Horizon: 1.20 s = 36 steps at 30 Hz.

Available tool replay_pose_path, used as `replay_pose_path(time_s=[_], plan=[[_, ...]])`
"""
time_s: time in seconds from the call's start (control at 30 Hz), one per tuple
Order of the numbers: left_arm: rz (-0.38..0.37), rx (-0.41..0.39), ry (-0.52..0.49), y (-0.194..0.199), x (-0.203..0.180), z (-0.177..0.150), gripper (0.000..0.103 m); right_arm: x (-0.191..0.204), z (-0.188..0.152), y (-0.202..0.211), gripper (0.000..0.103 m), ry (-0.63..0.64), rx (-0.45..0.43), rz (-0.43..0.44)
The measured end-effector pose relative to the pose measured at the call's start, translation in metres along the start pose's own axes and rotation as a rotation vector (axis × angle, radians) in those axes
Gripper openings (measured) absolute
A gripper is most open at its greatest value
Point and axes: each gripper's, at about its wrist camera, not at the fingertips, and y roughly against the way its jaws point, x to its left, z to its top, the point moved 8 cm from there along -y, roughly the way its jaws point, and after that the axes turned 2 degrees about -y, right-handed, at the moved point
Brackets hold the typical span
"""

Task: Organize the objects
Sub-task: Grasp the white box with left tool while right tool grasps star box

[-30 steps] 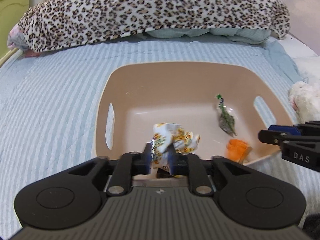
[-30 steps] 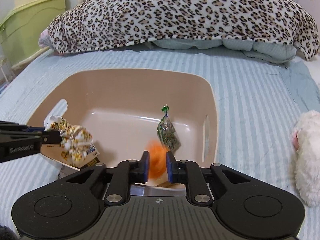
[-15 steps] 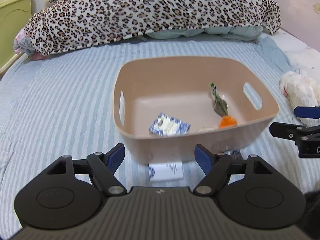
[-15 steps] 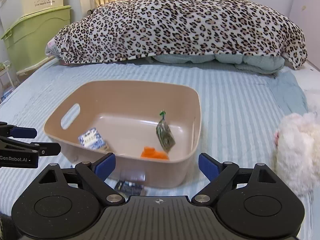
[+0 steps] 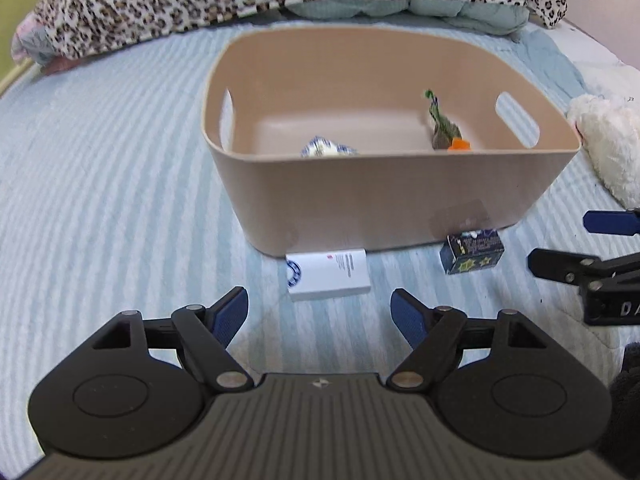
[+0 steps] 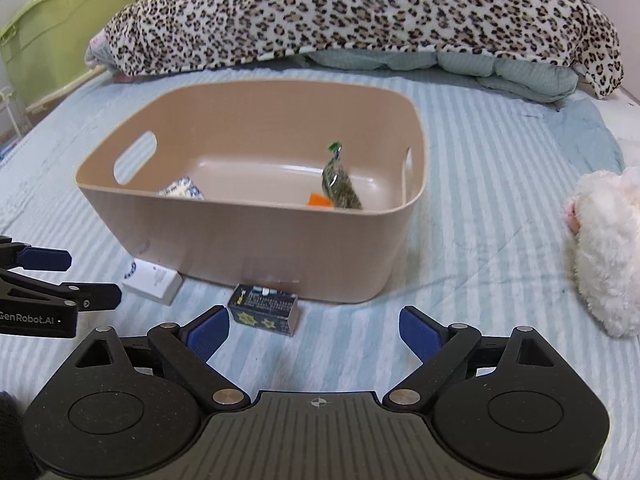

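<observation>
A beige plastic basket (image 5: 392,196) (image 6: 256,236) stands on the striped bed. Inside lie a blue-white packet (image 5: 326,149) (image 6: 182,191), an orange piece (image 5: 459,145) (image 6: 319,200) and a green bag (image 5: 442,128) (image 6: 340,184). A white box (image 5: 328,274) (image 6: 153,282) and a dark blue starred box (image 5: 472,252) (image 6: 264,309) lie on the bed before the basket. My left gripper (image 5: 320,316) is open and empty just short of the white box. My right gripper (image 6: 314,334) is open and empty just short of the dark box.
A leopard-print blanket (image 6: 360,12) over a pale quilt lies behind the basket. A white plush toy (image 6: 604,248) (image 5: 608,148) lies at the right. A green bin (image 6: 52,32) stands at the far left beside the bed.
Both grippers let go of the packet and the orange piece into the basket, opened, pulled back and dropped low toward the two boxes on the bed.
</observation>
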Motion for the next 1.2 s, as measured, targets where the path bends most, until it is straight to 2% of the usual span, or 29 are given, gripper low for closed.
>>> replay_pose_path(time_s=[0.23, 0.53, 0.7, 0.87, 0.93, 1.03, 1.1, 1.13, 1.2], plan=[[-0.002, 0.04, 0.007, -0.029, -0.001, -0.004, 0.079, 0.01, -0.011, -0.027, 0.093, 0.013, 0.053, 0.012], [-0.061, 0.087, 0.085, -0.058, 0.008, -0.005, 0.081, 0.021, -0.017, -0.054, 0.093, 0.006, 0.094, 0.03], [-0.057, 0.057, 0.093, -0.063, 0.009, -0.001, 0.089, 0.028, -0.017, -0.069, 0.093, -0.002, 0.095, 0.025], [-0.02, 0.025, 0.098, -0.066, 0.011, -0.002, 0.088, 0.032, -0.014, -0.074, 0.092, 0.008, 0.068, 0.011], [-0.017, 0.02, 0.098, -0.065, 0.013, -0.002, 0.083, 0.035, -0.014, -0.074, 0.088, 0.015, 0.056, 0.011], [-0.019, 0.022, 0.1, -0.062, 0.015, -0.004, 0.075, 0.037, -0.013, -0.072, 0.075, 0.021, 0.044, 0.007], [-0.011, 0.023, 0.09, -0.061, 0.017, -0.005, 0.06, 0.038, -0.013, -0.069, 0.054, 0.02, 0.034, 0.008], [-0.013, 0.024, 0.086, -0.061, 0.02, -0.001, 0.06, 0.038, -0.013, -0.067, 0.049, 0.022, 0.031, 0.009], [-0.021, 0.029, 0.087, -0.058, 0.02, -0.002, 0.06, 0.039, -0.014, -0.063, 0.049, 0.028, 0.026, 0.009]])
